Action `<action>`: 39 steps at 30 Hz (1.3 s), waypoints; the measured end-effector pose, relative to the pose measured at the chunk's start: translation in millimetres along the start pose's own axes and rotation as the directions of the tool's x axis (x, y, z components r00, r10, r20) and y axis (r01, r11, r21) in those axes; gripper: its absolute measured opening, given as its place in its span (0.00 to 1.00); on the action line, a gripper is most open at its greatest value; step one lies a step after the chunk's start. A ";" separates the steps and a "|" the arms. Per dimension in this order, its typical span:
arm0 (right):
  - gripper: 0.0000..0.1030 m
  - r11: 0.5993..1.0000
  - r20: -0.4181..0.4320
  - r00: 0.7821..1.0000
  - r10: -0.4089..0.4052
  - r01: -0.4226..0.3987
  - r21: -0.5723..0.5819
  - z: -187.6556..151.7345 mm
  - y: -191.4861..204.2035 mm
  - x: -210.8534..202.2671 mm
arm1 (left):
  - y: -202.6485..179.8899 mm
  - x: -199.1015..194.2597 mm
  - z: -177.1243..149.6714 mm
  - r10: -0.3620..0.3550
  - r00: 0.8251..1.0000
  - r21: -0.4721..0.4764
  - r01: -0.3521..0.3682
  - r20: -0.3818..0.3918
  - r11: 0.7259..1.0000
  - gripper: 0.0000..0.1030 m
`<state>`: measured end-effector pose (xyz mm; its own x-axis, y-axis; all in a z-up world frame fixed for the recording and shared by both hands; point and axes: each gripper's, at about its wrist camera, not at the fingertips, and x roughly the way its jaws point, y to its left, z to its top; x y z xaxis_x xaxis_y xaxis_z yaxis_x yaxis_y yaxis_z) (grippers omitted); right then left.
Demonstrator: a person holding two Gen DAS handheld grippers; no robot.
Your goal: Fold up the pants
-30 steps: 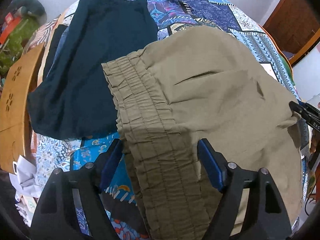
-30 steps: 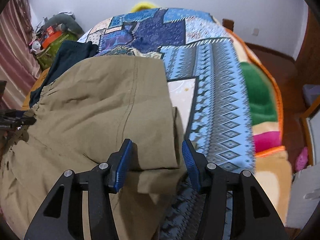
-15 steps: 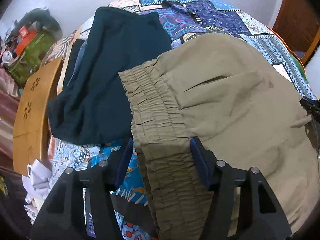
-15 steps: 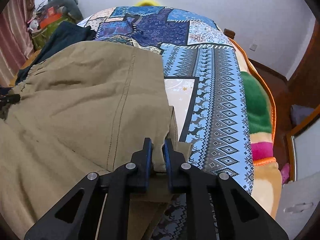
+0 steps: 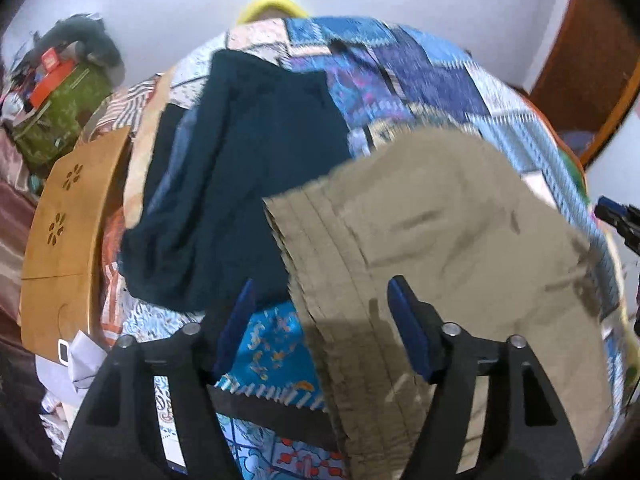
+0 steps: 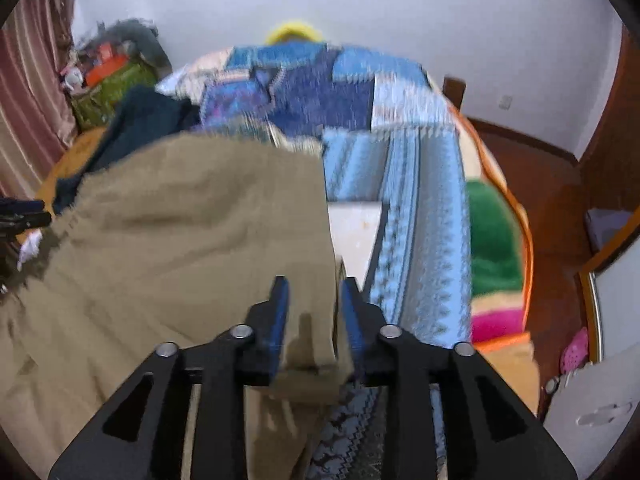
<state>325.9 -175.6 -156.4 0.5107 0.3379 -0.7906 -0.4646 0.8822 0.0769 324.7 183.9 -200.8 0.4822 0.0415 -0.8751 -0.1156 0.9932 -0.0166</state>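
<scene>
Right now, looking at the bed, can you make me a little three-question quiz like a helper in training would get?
1. True or false: the khaki pants partly lie over the dark teal garment.
2. Which part of the pants lies between the left gripper fingers: A) waistband B) pocket C) a button?
3. What covers the bed under the clothes?

Key:
1. False; they lie side by side.
2. A; the jaws are opening around it.
3. A blue patterned blanket.
</scene>
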 end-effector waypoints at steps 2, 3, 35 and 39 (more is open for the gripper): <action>0.33 1.000 0.037 0.999 0.017 -0.017 -0.002 15.9 1.9 -5.1 | 8.3 -0.4 10.1 0.001 1.000 -0.032 -0.001 0.008 0.999 0.69; 0.35 1.000 0.047 0.999 0.024 -0.024 -0.001 21.2 3.5 -4.8 | 12.5 1.8 16.3 0.006 1.000 -0.047 -0.006 0.006 0.999 0.69; 0.08 0.992 -0.150 0.985 0.083 -0.067 0.108 90.8 12.1 186.6 | 20.5 108.2 52.5 -0.077 0.993 -0.102 0.068 -0.085 0.992 0.46; 0.07 0.998 -0.061 0.998 0.034 -0.030 0.063 102.1 16.9 159.8 | 13.4 84.8 56.7 -0.008 1.000 -0.042 0.006 -0.031 0.999 0.39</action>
<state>473.5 -73.2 -219.4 0.4499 0.3471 -0.8229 -0.4336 0.8904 0.1385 413.3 206.9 -247.8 0.4563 0.0304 -0.8893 -0.1491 0.9879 -0.0427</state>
